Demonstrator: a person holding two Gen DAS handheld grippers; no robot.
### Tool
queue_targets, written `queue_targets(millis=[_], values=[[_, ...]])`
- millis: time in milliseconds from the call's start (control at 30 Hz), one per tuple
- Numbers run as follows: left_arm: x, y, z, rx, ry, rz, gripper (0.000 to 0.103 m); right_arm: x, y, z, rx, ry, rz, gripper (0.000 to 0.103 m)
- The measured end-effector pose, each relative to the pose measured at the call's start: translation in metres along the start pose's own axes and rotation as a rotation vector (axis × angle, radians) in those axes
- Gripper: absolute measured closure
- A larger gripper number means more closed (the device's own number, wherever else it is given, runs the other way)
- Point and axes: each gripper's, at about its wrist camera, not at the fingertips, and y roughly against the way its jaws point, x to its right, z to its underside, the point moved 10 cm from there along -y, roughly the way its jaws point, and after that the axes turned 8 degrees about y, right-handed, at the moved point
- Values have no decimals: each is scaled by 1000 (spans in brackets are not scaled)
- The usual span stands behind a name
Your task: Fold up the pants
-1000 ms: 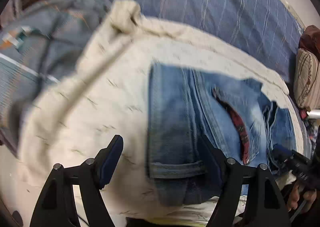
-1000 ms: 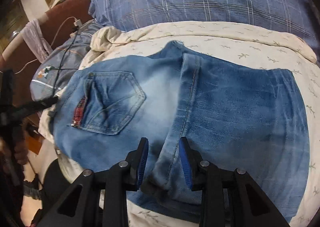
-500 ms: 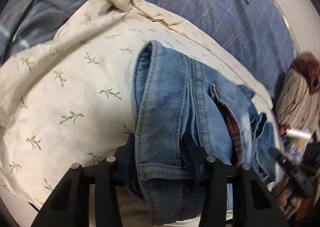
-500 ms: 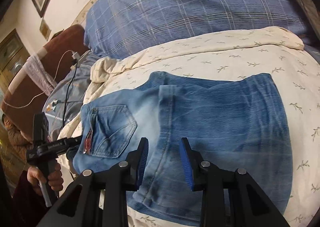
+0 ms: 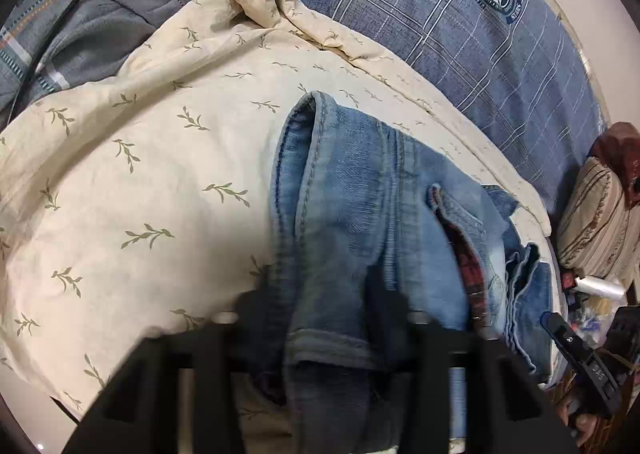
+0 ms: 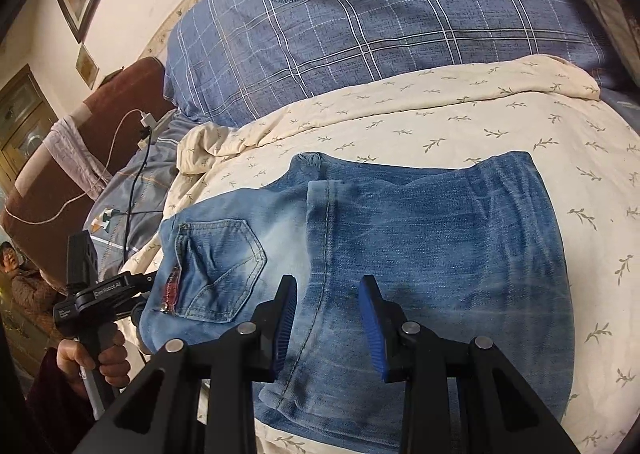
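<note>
Blue jeans [image 6: 420,246] lie folded on a cream leaf-print quilt [image 6: 460,122], back pocket [image 6: 220,266] at the left. In the left wrist view my left gripper [image 5: 324,302] is shut on the waistband edge of the jeans [image 5: 352,222]; denim fills the gap between its fingers. My right gripper [image 6: 328,318] is open and empty, hovering just above the jeans' near edge. The left gripper [image 6: 104,290] also shows in the right wrist view, at the jeans' left edge, held by a hand.
A blue plaid pillow [image 6: 380,26] lies behind the quilt. A grey striped blanket [image 5: 92,10] with a black cable [image 6: 140,174] lies at the left of the bed. A striped cushion [image 5: 596,222] and clutter sit beyond the jeans. A brown headboard [image 6: 80,142] stands at the left.
My left gripper moved onto the waistband and shut on it. My right gripper let go of the folded leg edge, opened wider and pulled back from the jeans.
</note>
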Motion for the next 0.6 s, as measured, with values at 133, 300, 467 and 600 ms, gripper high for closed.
queue_targets(millis=[133,300,467,600], values=[[9,11,0,33,-35,7,84,1,1,-2,11,-9,3,67],[43,35,-4,91,-124,15,86,5,6,-4,37,-23,8,67],[102,65,-1,143,-244,57,87,11,15,-10,71,-49,1,67],[158,74,18,149,-372,73,88,23,31,-16,125,-92,-9,67]])
